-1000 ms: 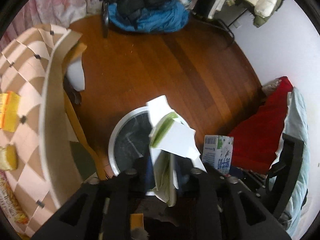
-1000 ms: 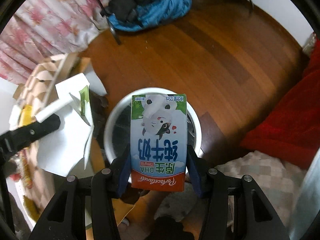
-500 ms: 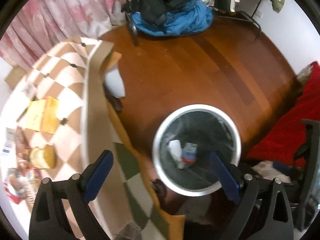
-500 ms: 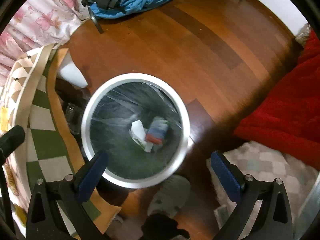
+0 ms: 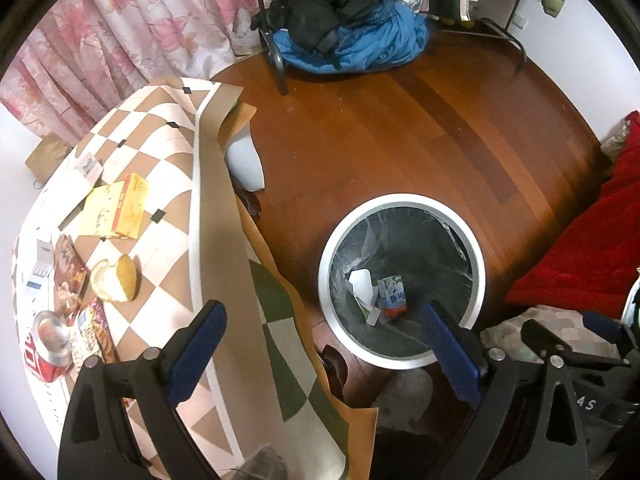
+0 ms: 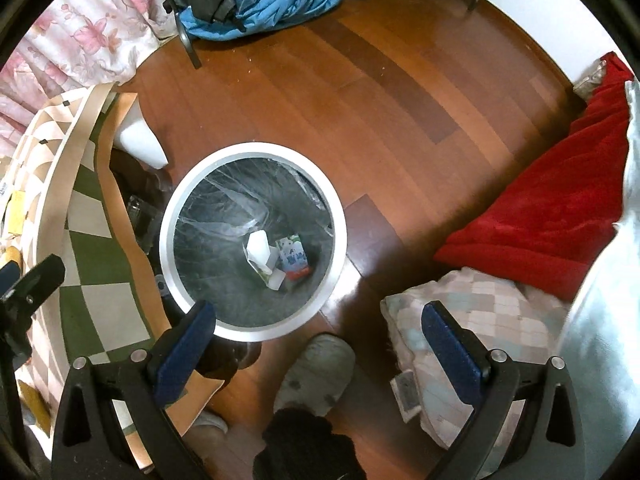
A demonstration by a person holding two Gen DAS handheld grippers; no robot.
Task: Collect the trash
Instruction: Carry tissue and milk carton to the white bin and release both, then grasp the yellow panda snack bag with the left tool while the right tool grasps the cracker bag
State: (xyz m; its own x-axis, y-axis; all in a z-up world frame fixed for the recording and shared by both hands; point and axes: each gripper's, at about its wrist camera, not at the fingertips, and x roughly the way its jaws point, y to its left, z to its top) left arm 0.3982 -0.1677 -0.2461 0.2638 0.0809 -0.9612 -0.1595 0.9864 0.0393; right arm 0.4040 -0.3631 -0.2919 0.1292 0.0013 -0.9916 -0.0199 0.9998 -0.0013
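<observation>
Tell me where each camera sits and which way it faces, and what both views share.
Left wrist: on the left gripper, looking steeply down past the checkered tablecloth to the round white-rimmed bin; own open blue-padded fingers show.
Right wrist: on the right gripper, looking straight down at that bin; open fingers and a grey slipper show.
Shared: bin, milk carton, white paper scrap, wooden floor.
</observation>
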